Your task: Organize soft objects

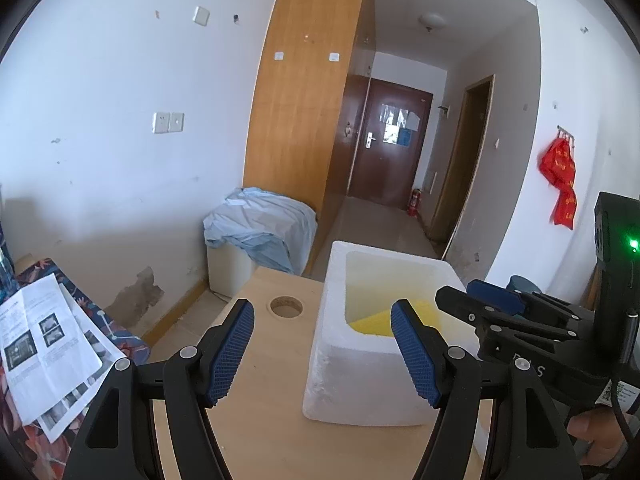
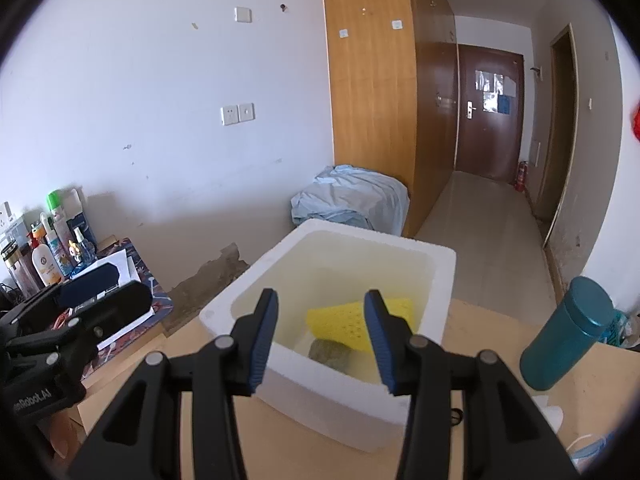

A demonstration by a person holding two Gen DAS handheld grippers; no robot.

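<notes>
A white foam box (image 1: pixel 340 380) (image 2: pixel 304 384) stands on the wooden table (image 1: pixel 260 432). Inside it lies a yellow sponge (image 1: pixel 372 324) (image 2: pixel 340 320), resting partly on a grey-green soft lump (image 2: pixel 330 354). My left gripper (image 1: pixel 323 308) hovers open in front of the box's near left corner, with nothing between its fingers. My right gripper (image 2: pixel 321 296) is open above the box's near rim and points down into it, over the sponge; its pads touch nothing. Each gripper shows in the other's view: the right one (image 1: pixel 500 312) at the box's right side, the left one (image 2: pixel 80 300) at the left.
A teal bottle (image 2: pixel 568 340) stands on the table to the right of the box. The tabletop has a round hole (image 1: pixel 286 306). Printed papers (image 1: pixel 44 340) lie on a patterned surface to the left, with several bottles (image 2: pixel 48 248) behind. A blue cloth (image 1: pixel 260 228) covers a box on the floor.
</notes>
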